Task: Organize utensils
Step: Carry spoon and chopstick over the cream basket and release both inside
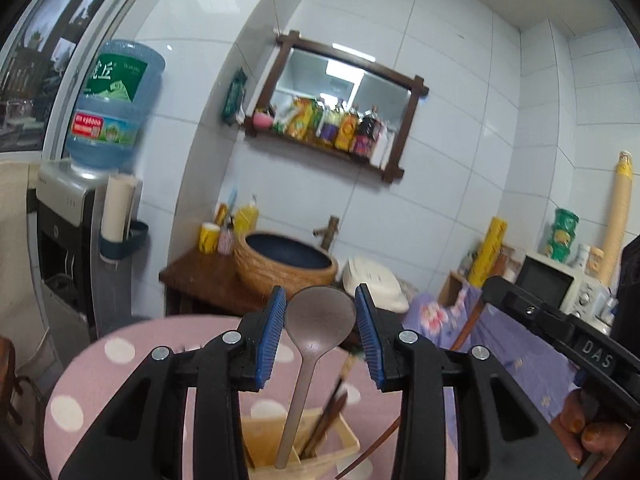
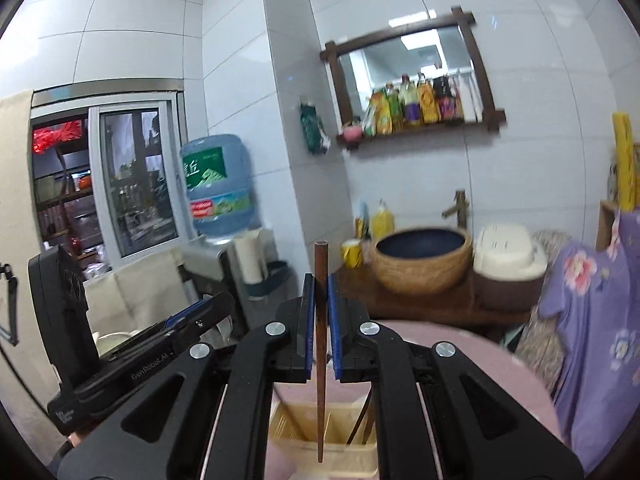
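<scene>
Overhead, left gripper [image 1: 320, 312] clamps spoon [image 1: 318, 320] bowl — right gripper [image 2: 320, 300] pinches chopstick [image 2: 320, 344] upright.

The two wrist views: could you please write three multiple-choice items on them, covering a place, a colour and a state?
1. Where does the utensil holder stand?
A on the dotted table; B on the floor; C on a stove.
2. What colour are the pads of the left tongs?
A red; B blue; C green.
3. How do the right tongs stand?
A open, empty; B shut on a fork; C shut on a chopstick.

Answers:
1 A: pink dotted cloth surrounds the holder.
2 B: both ribbed pads show blue.
3 C: the pads press an upright brown chopstick.
</scene>
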The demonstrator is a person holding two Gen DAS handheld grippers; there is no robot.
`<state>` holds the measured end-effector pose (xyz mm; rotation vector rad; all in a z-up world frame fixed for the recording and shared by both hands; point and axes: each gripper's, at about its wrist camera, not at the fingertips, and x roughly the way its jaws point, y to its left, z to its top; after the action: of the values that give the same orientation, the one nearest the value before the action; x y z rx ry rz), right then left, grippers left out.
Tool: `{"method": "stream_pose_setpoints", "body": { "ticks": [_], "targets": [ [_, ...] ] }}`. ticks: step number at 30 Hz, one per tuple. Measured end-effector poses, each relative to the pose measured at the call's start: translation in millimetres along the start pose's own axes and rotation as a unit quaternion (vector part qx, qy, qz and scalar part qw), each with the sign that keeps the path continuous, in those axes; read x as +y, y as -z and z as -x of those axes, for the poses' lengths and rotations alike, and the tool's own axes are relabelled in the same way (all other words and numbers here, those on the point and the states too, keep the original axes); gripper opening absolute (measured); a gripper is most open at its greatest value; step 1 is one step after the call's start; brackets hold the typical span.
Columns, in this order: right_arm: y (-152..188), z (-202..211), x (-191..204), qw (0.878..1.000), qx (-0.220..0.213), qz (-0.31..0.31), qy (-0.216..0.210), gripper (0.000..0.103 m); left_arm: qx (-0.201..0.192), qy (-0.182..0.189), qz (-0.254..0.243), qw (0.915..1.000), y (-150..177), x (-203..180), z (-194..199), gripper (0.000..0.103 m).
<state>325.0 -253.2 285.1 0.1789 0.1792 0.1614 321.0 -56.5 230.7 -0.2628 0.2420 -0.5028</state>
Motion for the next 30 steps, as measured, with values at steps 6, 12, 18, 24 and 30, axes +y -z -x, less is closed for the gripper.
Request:
{"method": "stream_pose_setpoints", "body": {
  "ticks": [6,12,18,24,30],
  "targets": [
    [14,-36,5,0.999,0.0,0.023,0.037,0.007,0.017,-0.02,0.031,0.9992,21,27,-41,0.036],
    [60,-61,-6,0.998,0.046,0.018,0.045,0.007,0.039,-0.022,0.046,0.9979,69,45,-46,0.036],
    [93,-73,-17,0.996,0.081,0.0,0.046,0.007,0.059,-0.022,0.032,0.9975,98,43,-45,0.036],
    [111,-77,-25,0.994,0.094,-0.01,0.051,0.007,0.093,-0.026,0.034,0.9948,118,52,-52,0.036],
    [119,-75,-25,0.994,0.097,-0.01,0.05,0.012,0.117,-0.029,0.017,0.9926,131,58,-55,0.037]
  ]
}}
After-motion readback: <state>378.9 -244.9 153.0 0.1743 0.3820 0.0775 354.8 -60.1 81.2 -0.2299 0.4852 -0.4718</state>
